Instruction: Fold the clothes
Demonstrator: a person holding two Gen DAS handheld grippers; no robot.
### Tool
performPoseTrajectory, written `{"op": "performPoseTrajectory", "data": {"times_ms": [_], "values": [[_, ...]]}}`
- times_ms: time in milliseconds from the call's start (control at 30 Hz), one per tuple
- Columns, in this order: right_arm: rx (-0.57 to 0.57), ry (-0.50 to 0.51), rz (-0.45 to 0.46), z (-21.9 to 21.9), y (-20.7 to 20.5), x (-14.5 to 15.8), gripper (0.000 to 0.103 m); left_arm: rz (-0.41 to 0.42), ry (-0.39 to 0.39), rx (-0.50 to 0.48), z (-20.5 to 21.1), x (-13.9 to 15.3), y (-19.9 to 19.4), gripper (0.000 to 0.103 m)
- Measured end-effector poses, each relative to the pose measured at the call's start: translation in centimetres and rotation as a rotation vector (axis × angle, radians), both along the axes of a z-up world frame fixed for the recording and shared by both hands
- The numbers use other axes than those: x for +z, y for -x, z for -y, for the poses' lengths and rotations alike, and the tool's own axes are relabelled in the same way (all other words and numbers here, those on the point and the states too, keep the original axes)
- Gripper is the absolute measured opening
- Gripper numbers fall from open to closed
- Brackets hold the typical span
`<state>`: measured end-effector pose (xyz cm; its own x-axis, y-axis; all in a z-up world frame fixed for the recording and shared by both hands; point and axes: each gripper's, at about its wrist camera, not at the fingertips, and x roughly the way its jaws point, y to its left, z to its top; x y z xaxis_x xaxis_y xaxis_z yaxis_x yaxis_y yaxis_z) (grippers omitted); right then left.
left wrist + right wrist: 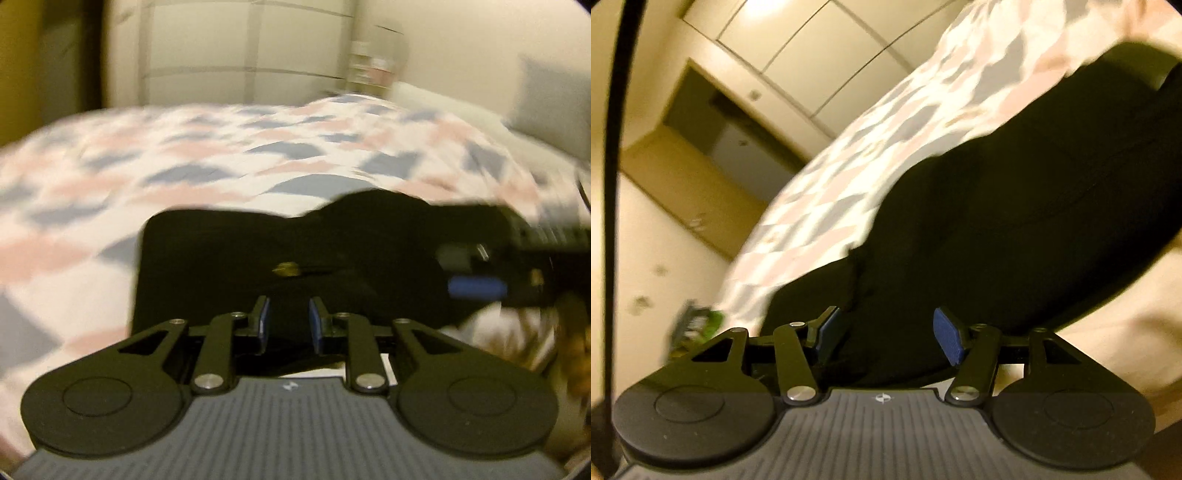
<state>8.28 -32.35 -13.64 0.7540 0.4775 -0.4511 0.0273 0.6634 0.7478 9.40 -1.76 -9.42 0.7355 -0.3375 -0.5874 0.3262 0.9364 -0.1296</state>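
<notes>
The black garment (295, 254) lies on the patterned bedspread (184, 166), directly ahead of your left gripper (289, 325), long axis sideways. Both grippers stand apart, empty; right gripper (886, 336) sits closest.

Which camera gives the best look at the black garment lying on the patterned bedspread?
The left wrist view: the black garment lies folded on the pink, blue and white checked bedspread, with its far and left edges visible. The right wrist view shows the garment too close, filling the frame and cut off at the right.
</notes>
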Motion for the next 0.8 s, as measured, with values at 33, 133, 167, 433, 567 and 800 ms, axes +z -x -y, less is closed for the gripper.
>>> {"op": "performPoseTrajectory", "data": {"times_ms": [33, 133, 167, 433, 567, 800], "values": [[0.023, -0.056, -0.012, -0.3, -0.5, -0.5, 0.049, -0.035, 0.032, 0.041, -1.1, -0.1, -0.6, 0.019], [0.070, -0.201, -0.071, -1.3, -2.1, -2.5, 0.048, -0.108, 0.097, 0.094, -3.5, -0.5, -2.3, 0.007], [0.065, -0.227, -0.087, -1.5, -2.4, -3.1, 0.049, -0.118, 0.110, 0.091, -3.9, -0.6, -2.7, 0.008], [0.046, -0.339, -0.203, -2.5, -6.0, -5.4, 0.060, -0.143, 0.121, 0.084, -4.4, -1.1, -3.8, 0.010], [0.108, -0.305, -0.191, -4.1, -7.4, -5.3, 0.064, -0.166, 0.171, 0.093, -5.0, -1.4, -4.2, 0.010], [0.199, -0.115, -0.111, -7.1, -8.7, -4.2, 0.018, -0.151, 0.146, 0.082, -4.6, -0.7, -4.0, 0.011]]}}
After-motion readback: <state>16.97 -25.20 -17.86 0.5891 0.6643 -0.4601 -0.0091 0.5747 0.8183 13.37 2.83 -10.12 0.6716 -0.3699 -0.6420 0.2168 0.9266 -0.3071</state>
